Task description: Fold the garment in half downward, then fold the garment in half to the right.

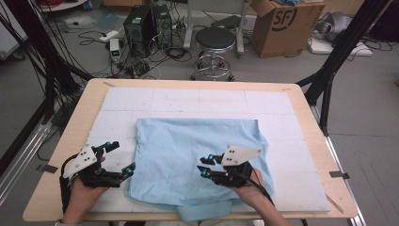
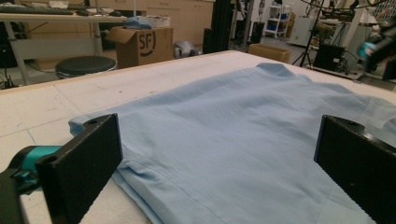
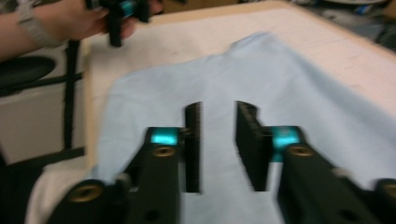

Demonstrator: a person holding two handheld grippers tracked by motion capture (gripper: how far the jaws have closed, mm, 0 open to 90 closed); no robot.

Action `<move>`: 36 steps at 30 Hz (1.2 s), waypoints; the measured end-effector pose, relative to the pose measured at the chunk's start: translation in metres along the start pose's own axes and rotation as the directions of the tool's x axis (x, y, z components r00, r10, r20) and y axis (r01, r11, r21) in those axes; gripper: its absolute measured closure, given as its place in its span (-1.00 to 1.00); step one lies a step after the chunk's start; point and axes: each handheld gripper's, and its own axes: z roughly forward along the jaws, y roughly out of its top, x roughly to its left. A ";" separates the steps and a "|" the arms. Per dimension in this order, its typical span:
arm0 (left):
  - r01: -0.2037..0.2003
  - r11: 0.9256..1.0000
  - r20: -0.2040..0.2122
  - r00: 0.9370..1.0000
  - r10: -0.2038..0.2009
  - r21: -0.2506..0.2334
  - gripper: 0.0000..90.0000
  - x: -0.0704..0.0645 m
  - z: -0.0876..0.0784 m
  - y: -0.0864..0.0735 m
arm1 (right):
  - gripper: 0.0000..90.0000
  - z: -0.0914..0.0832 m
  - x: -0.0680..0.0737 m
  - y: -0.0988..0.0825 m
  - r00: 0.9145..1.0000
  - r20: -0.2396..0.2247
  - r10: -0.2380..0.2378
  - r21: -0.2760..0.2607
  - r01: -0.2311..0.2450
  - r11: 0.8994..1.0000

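Observation:
A light blue cloth (image 1: 197, 150) lies folded and flat on the white mat (image 1: 122, 103), and one part hangs over the table's near edge. My left gripper (image 1: 121, 157) stands open at the cloth's left edge, near the front corner. In the left gripper view its jaws (image 2: 218, 126) are wide apart, with the cloth (image 2: 243, 121) low between them and no pad touching it. My right gripper (image 1: 203, 165) hovers over the front middle of the cloth. It (image 3: 219, 107) is open by a narrow gap with nothing in it, and the cloth (image 3: 261, 79) lies below.
The mat covers most of the wooden table (image 1: 61, 141). Beyond the far edge stand a black stool (image 1: 215, 40), a cardboard box (image 1: 282, 23) and computer towers (image 1: 141, 23) among cables. Black stand legs (image 1: 329, 70) rise at the table's right.

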 end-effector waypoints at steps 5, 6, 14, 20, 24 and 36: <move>-0.007 1.000 0.003 1.000 0.007 -0.013 -0.96 -0.001 -0.001 0.004 | -0.20 -0.003 -0.024 0.000 0.999 0.022 0.046 -0.060 -0.045 0.997; -0.005 1.000 0.002 1.000 0.005 -0.016 -0.96 -0.002 -0.002 0.004 | -0.28 -0.003 -0.028 0.000 0.998 0.022 0.054 -0.071 -0.052 0.996; -0.007 1.000 0.006 1.000 0.008 -0.012 -0.96 -0.003 -0.002 0.004 | -1.00 0.000 -0.044 0.011 0.998 0.010 0.069 -0.097 -0.068 0.993; -0.003 1.000 0.006 1.000 0.003 -0.012 -0.96 -0.003 -0.002 0.003 | -1.00 0.007 -0.052 0.035 1.000 -0.008 0.022 -0.060 -0.023 0.998; -0.002 1.000 0.008 1.000 0.002 -0.016 -0.96 -0.003 -0.002 0.003 | -1.00 0.016 -0.060 0.051 1.000 -0.012 0.017 -0.021 -0.018 1.000; 0.010 1.000 -0.003 1.000 -0.010 -0.017 -0.96 -0.001 -0.008 0.000 | -1.00 0.063 -0.071 0.087 0.999 -0.040 -0.030 0.101 0.034 0.994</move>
